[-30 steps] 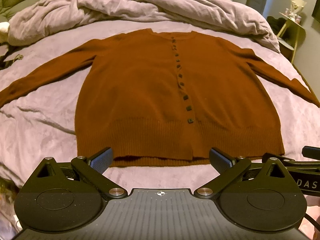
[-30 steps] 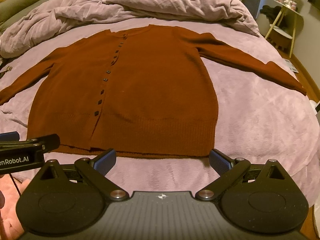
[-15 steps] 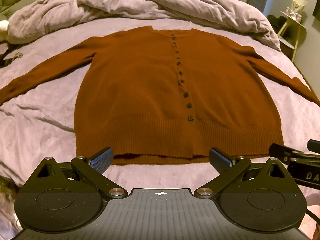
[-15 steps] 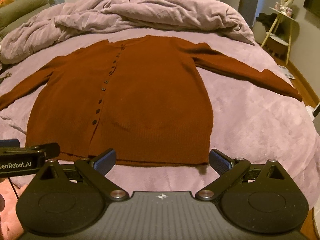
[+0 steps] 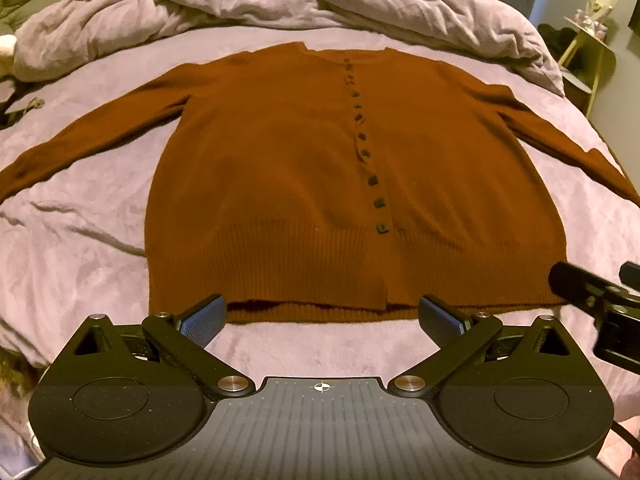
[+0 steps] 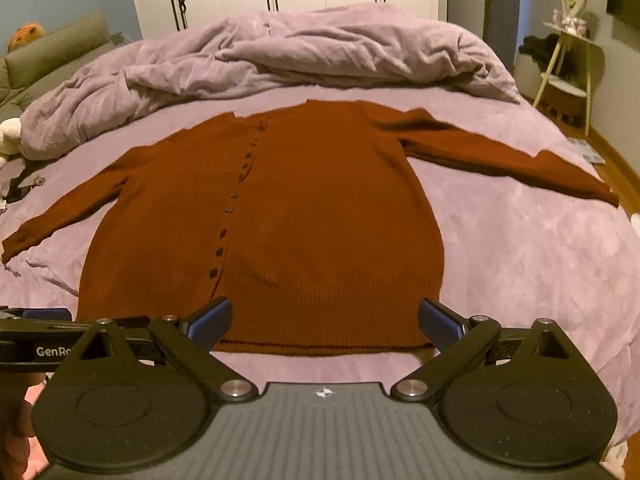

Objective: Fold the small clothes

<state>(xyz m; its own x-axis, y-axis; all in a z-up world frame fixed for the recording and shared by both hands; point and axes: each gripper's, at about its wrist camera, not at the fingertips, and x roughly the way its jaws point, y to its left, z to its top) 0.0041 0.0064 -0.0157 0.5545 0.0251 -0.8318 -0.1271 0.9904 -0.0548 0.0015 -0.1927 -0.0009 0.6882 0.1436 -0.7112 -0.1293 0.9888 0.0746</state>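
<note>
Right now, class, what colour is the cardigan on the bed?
Rust brown cardigan with dark buttons; clearest in the left wrist view.

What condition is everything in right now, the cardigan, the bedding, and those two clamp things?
Cardigan: flat, buttoned, sleeves spread, unfolded.
Duvet: crumpled at the bed's far end.
Left gripper: jaws open, holding nothing.
Right gripper: jaws open, holding nothing.

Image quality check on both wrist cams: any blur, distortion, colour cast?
Left wrist: strong fisheye bowing of the bed, warm dim cast, the other hand-held gripper motion-blurred at right edge. Right wrist: same bowing, cardigan reasonably sharp, dark corner vignetting.
</note>
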